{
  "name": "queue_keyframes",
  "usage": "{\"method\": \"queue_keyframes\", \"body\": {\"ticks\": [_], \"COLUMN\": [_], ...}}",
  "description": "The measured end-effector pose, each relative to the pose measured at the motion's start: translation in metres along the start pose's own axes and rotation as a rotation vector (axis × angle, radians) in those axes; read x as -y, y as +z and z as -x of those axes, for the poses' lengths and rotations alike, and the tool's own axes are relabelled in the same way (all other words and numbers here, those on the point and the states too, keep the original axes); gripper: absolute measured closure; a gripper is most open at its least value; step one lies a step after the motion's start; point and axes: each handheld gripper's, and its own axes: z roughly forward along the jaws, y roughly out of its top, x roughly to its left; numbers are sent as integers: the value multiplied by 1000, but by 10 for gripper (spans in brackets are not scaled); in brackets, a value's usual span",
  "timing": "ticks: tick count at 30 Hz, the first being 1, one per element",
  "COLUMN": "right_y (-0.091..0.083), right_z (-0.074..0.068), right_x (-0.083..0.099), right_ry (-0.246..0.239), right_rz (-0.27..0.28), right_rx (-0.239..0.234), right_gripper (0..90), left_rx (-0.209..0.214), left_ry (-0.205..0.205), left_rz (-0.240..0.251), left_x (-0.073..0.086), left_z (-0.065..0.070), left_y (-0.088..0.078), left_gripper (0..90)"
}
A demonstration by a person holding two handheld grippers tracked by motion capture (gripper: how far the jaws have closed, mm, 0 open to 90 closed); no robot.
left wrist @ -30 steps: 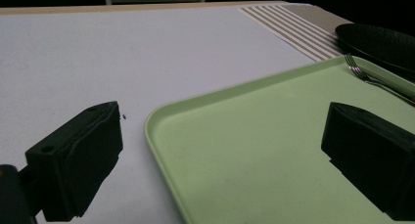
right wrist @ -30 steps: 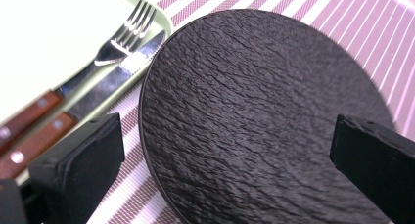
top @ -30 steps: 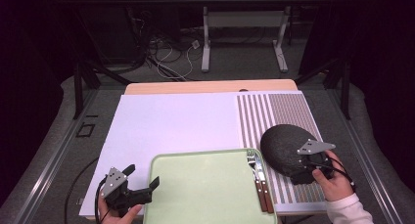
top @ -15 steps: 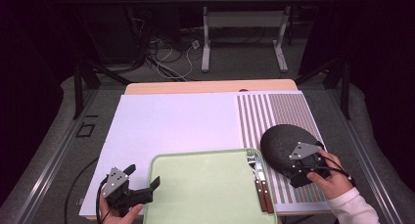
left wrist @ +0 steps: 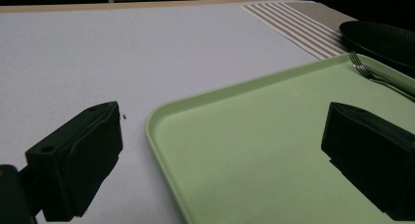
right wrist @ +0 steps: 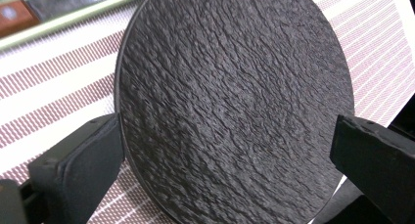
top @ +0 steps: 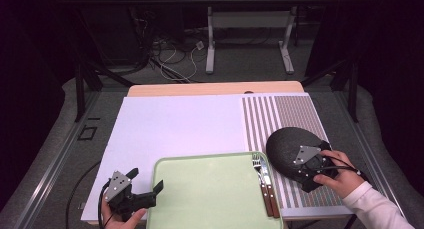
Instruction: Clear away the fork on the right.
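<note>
A round black plate with a rough, slate-like surface lies on the striped mat at the right. My right gripper hangs over the plate's near edge. In the right gripper view its jaws stand open on either side of the plate with nothing held. A pale green tray sits at the table's front. A fork and a wooden-handled knife lie along its right side. My left gripper is open at the tray's near left corner; one jaw is over the white board, the other over the tray.
A white board covers the left and middle of the table, with a wooden strip behind it. Beyond the table are cables and the legs of another table. The fork and the plate's rim show far right in the left gripper view.
My right gripper has slid slightly left and toward me over the plate's near edge. The left gripper has barely moved. The plate, tray and cutlery are where they were.
</note>
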Motion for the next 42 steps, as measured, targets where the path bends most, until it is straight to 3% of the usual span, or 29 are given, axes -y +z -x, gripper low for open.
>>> {"method": "queue_keyframes", "body": {"ticks": [6, 9, 18, 19, 20, 21, 23, 25, 29, 30, 31, 36, 37, 42], "right_y": [5, 6, 6, 5, 7, 6, 8, 8, 8, 10, 7, 4, 3, 5], "right_z": [0, -3, -9, -9, -9, -9, -10, -13, -15, -16, -18, -22, -24, -30], "right_x": [0, 0, 5, 6, 7, 8, 9, 9, 9, 9, 9, 11, 11, 14], "right_ry": [-76, -163, -294, -301, -312, -324, -337, -308, -339, -341, -331, -381, -383, -419], "right_rz": [-25, -44, -7, -44, -26, -51, -43, -50, -24, 4, -29, -1, -22, -16], "right_rx": [-2, 20, 50, 52, 61, 60, 59, 82, 84, 87, 89, 88, 91, 127], "right_gripper": [0, 0, 0, 0, 0, 0, 0, 33, 68, 74, 82, 89, 89, 90], "left_rx": [-1, -1, -1, -1, -1, -1, -2, -4, -5, -5, -5, -8, -8, -9], "left_ry": [-5, -10, -3, -3, -3, -3, -12, -4, -4, -3, -3, -5, -5, -7], "left_rz": [1, 4, -3, -3, -3, -2, 3, -4, -4, -5, -5, -3, -3, -5], "left_x": [0, 0, 0, 0, 0, 0, 0, 0, 0, 0, 0, 0, 0, 0], "left_z": [0, 0, 0, 0, 0, 0, 0, 0, 0, 0, -1, -1, -1, -1], "left_y": [0, 1, 1, 1, 1, 0, 1, 1, 1, 1, 0, 0, 0, 1], "left_gripper": [20, 19, 20, 19, 19, 19, 20, 20, 20, 20, 20, 20, 20, 20]}}
